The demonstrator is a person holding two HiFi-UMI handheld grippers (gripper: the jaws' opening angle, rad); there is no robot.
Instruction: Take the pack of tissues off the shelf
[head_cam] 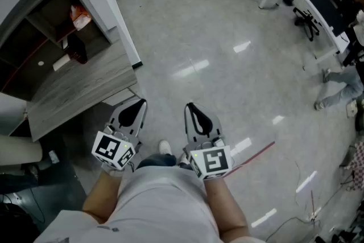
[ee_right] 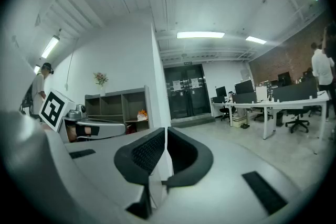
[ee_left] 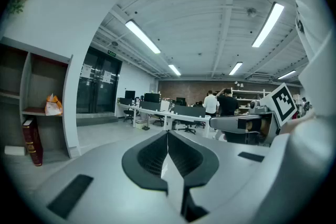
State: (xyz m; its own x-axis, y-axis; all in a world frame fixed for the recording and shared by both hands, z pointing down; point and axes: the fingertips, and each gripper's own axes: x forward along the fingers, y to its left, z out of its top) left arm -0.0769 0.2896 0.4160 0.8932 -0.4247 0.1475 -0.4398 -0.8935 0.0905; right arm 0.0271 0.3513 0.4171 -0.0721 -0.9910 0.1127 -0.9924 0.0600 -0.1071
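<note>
Left tongs [head_cam: 140, 104] clenched tight, nothing between them. Right tongs [head_cam: 190, 106] same deal, pressed together, empty. Both low over floor [head_cam: 216, 37], near person's waist. Orange tissue pack [head_cam: 81, 19] sits in shelf [head_cam: 108, 3] cubby, far left, well apart from both tongs.

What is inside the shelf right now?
In the shelf: an orange-and-white pack of tissues on a board, a dark red book standing below, a white flat item beside it. Other compartments are too dark or cut off to tell.
</note>
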